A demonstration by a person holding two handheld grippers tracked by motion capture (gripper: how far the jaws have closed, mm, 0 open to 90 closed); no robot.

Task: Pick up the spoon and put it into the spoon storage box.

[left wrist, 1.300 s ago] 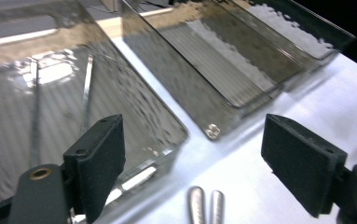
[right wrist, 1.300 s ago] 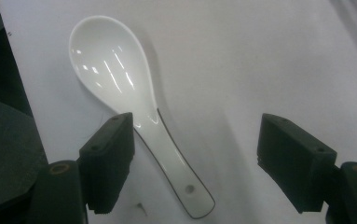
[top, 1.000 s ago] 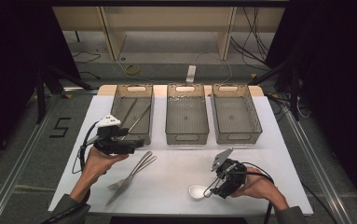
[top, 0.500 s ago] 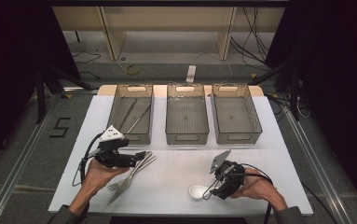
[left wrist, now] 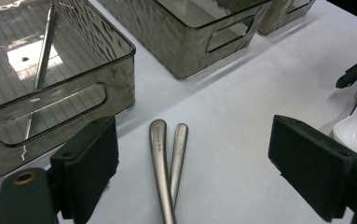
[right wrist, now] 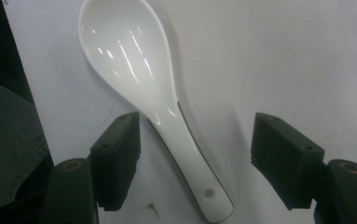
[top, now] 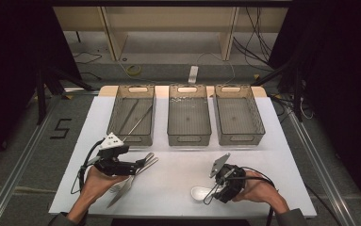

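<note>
Your right gripper (right wrist: 195,154) has its jaws spread wide either side of the white ceramic spoon (right wrist: 143,93), and they have just been closing a little; the handle lies between them, with the pads clear of it on both sides. The spoon rests flat on the white table (top: 178,174), bowl pointing away from you in the right gripper view. Your right hand (top: 258,188) lies low near the table's front edge, gripper aimed leftward at the spoon (top: 201,192).

Your left gripper (left wrist: 192,163) is also spread, its pads clear of the two metal handles (left wrist: 167,158) lying side by side between them. Your left hand (top: 98,181) reaches in from the front, gripper (top: 140,165) pointing right. Beyond stand three clear bins (top: 189,136); the leftmost holds thin metal utensils (left wrist: 43,46).
</note>
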